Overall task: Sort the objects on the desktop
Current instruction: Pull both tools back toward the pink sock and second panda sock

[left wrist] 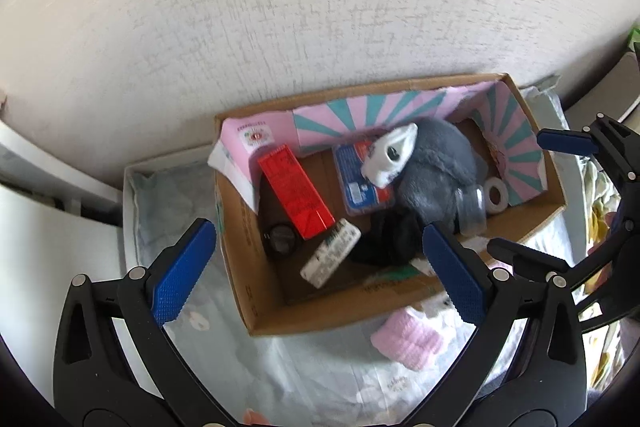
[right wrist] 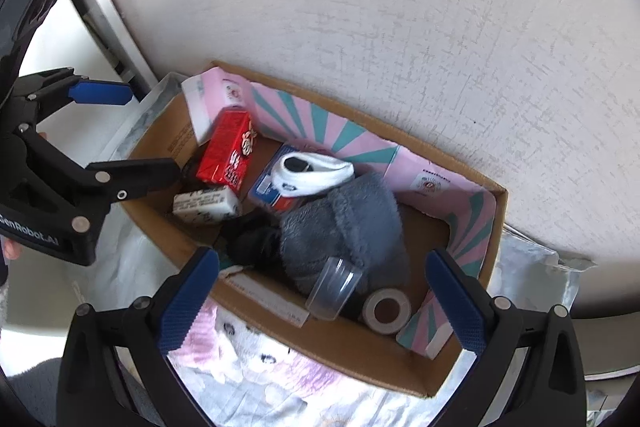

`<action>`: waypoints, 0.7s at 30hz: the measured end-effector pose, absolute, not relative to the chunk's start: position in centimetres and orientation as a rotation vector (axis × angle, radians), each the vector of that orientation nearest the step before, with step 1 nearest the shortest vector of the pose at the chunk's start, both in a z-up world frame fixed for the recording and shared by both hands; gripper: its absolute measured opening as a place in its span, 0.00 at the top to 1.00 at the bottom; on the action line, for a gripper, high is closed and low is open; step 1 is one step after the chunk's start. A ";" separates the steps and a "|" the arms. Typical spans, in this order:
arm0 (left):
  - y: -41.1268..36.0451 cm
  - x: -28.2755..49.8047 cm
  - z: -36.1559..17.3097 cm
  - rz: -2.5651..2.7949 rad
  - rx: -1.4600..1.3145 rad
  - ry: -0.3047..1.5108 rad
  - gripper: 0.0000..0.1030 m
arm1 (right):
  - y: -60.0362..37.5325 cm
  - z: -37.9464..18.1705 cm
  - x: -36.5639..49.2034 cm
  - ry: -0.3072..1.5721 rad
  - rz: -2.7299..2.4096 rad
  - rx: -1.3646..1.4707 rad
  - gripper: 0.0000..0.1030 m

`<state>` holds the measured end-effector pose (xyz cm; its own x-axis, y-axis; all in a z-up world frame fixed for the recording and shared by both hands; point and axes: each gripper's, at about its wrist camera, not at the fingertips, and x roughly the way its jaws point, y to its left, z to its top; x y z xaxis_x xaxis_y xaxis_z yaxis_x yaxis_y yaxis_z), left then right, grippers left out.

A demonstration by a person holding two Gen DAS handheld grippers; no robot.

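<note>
Both tools hang over the cardboard box with their jaws spread wide and nothing between them — the left tool and the right tool are both released.

Nearest in the right wrist view, at 6 o'clock from the box, lies a pink cloth on the pale sheet outside the box; I judge it is the next thing to sort. In the left view the same cloth lies at 5 o'clock, under the right finger of the left tool, so the right hand seems nearer to it. I cannot tell its long axis.

Inside the box, from near to far: one clear cup on its side, one tape roll just beside it at 3 o'clock, one black cloth, one white pill pack, one small dark round lid, one grey plush toy, one red carton with its long axis from 11 to 5 o'clock, one blue packet, and one white sock on top of the toy. A pink and teal paper lines the far wall.
</note>
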<state>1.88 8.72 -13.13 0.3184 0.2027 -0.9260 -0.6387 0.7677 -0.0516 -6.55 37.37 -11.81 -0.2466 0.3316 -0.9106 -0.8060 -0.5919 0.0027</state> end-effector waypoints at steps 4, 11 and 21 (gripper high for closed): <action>7.0 0.2 -12.2 0.537 -0.466 1.092 0.00 | 36.1 -11.4 -5.8 0.635 1.911 -1.269 0.00; 3.2 -3.6 -8.5 0.537 -0.343 0.961 0.00 | 32.2 -9.4 -1.8 0.574 1.913 -1.177 0.00; -2.4 -6.7 -12.5 0.497 -0.318 0.932 0.00 | 27.8 -12.2 3.8 0.673 1.878 -1.097 0.00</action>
